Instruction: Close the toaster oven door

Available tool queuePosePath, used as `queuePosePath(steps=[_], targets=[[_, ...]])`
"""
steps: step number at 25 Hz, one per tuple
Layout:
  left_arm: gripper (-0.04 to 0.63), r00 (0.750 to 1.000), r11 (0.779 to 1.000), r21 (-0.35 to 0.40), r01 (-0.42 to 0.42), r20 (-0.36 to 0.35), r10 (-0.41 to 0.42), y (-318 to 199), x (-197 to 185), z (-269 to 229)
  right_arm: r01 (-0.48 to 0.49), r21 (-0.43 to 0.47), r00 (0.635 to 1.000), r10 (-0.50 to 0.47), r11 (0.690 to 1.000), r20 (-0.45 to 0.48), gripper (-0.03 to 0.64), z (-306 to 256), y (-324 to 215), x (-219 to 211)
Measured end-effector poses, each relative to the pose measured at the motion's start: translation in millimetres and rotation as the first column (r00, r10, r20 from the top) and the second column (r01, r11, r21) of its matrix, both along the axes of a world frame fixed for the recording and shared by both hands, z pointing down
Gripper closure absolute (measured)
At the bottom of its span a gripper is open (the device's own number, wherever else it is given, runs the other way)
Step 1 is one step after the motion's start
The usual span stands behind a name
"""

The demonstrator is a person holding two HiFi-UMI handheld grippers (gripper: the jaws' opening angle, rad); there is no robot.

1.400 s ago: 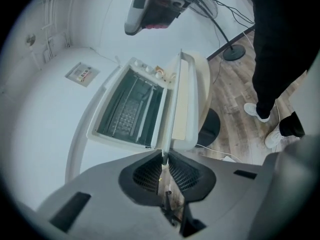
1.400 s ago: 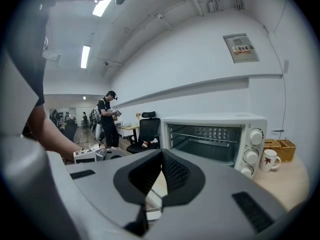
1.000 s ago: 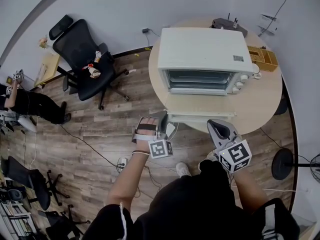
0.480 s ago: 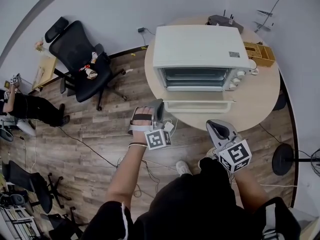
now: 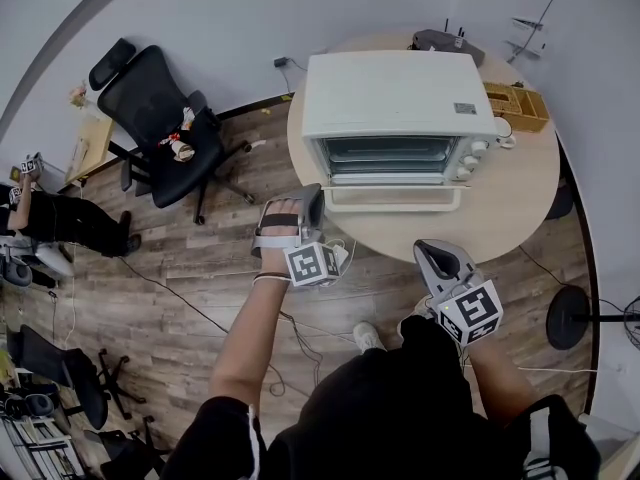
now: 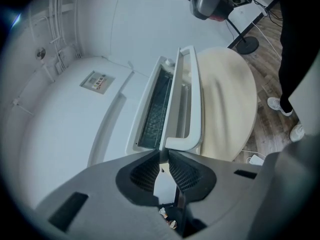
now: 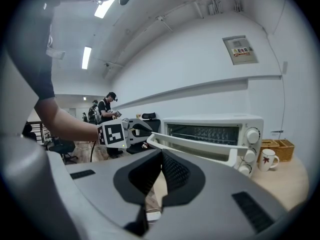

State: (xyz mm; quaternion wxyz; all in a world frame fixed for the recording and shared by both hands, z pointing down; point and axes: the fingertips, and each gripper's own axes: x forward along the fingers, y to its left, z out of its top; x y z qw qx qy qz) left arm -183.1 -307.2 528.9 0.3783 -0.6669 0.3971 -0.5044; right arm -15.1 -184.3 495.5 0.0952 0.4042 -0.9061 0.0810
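A white toaster oven (image 5: 400, 98) stands on a round table (image 5: 500, 218). Its drop-down door (image 5: 392, 196) is tilted partway up, leaving a gap at the top. My left gripper (image 5: 312, 208) is at the door's left end, jaws pinched on that edge. In the left gripper view the door (image 6: 170, 99) and its handle (image 6: 195, 99) run straight out from my left gripper (image 6: 163, 154). My right gripper (image 5: 432, 253) hangs by the table's front edge, shut and empty. The right gripper view shows my right gripper (image 7: 161, 153) facing the door (image 7: 195, 146).
A mug (image 5: 510, 140) and a wooden box (image 5: 520, 108) sit to the right of the oven, a black device (image 5: 445, 43) behind it. A black office chair (image 5: 160, 118) stands to the left. A person (image 5: 50, 213) sits at the far left. A round stand base (image 5: 565, 323) is on the right.
The door has swung up from lying flat towards the oven front. My left gripper moved up and forward with its left end. My right gripper has barely moved.
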Motion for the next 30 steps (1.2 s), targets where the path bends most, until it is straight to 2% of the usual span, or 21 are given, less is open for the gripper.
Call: queuePosePath(steps=[13, 25, 30], targets=[[0.549, 0.999, 0.999, 0.02, 0.04, 0.012, -0.04, -33.8, 0.5, -16.6, -0.07, 0.033, 0.998, 0.069, 0.997, 0.014, 0.617, -14.3, -22.0, 19.1], [0.534, 0.999, 0.999, 0.013, 0.041, 0.032, -0.042, -70.3, 3.9, -20.4, -0.072, 0.026, 0.997, 0.071, 0.997, 0.025, 0.617, -11.4, -38.1, 23.6], [0.529, 0.998, 0.997, 0.042, 0.059, 0.036, -0.06, -79.6, 3.1, -26.2, -0.084, 0.021, 0.996, 0.084, 0.996, 0.022, 0.617, -12.0, -42.0, 28.7]])
